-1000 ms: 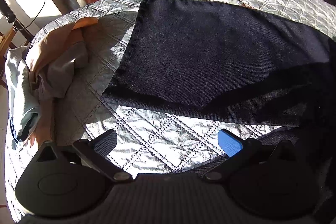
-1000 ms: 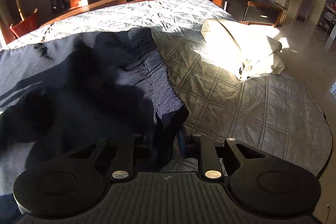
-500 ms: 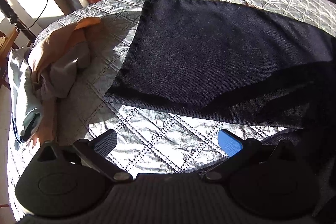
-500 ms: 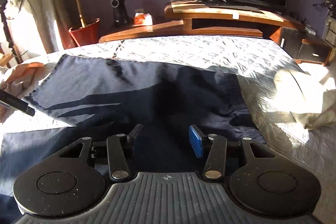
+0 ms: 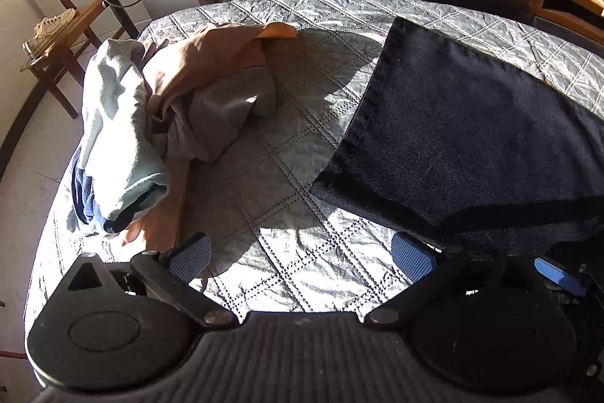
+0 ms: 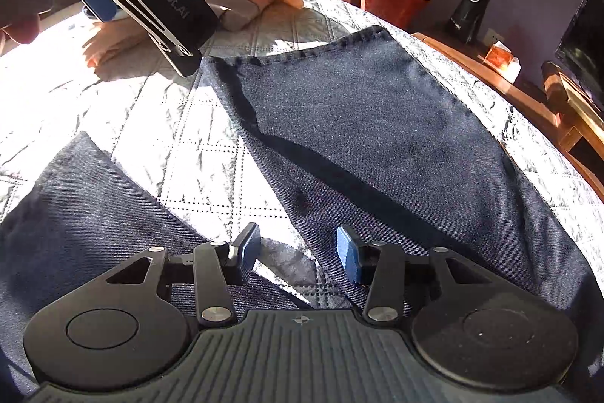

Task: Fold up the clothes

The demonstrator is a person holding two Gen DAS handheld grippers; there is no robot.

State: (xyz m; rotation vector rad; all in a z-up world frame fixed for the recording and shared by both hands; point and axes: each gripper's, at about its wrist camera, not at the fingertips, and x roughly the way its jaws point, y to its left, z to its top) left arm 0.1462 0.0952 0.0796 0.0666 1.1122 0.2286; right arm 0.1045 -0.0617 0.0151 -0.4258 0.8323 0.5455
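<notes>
Here the dark jeans (image 6: 358, 123) lie spread flat on the quilted bed cover (image 5: 287, 146), with the two legs apart and a strip of cover between them. The right gripper (image 6: 298, 250) hovers low over this strip, its jaws wide open and holding nothing. The left gripper (image 5: 298, 252) is above the bare cover just beside the hem of one leg, its jaws also wide open and empty. A pile of crumpled clothes (image 5: 170, 108) lies near the bed edge.
</notes>
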